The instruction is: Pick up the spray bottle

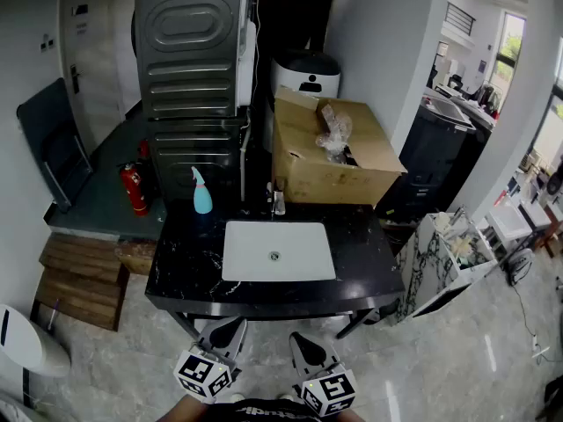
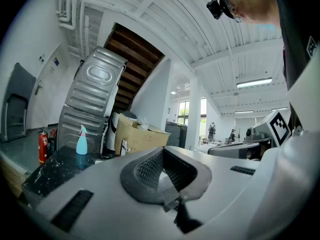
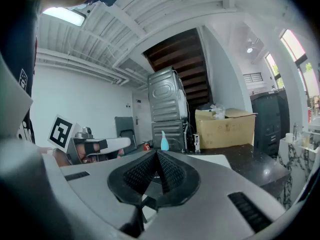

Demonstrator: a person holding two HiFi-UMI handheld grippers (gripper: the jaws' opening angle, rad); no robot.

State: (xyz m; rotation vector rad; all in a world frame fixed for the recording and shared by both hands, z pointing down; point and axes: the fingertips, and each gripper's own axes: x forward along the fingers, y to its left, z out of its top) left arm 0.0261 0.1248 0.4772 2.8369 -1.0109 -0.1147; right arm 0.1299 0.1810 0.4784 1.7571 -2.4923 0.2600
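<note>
**At the counter's far left corner: bottle untouched**

Left of centre in the head view, the spray bottle (image 1: pixel 202 192) stands upright at the back left of the black counter (image 1: pixel 180 275), well apart from both tools. Along the bottom edge, the left gripper (image 1: pixel 230 331) and right gripper (image 1: pixel 306 343) each have jaws pressed together on nothing. It looks light, stiff and probably slick; the round body just below the neck seems the safest hold.
</note>
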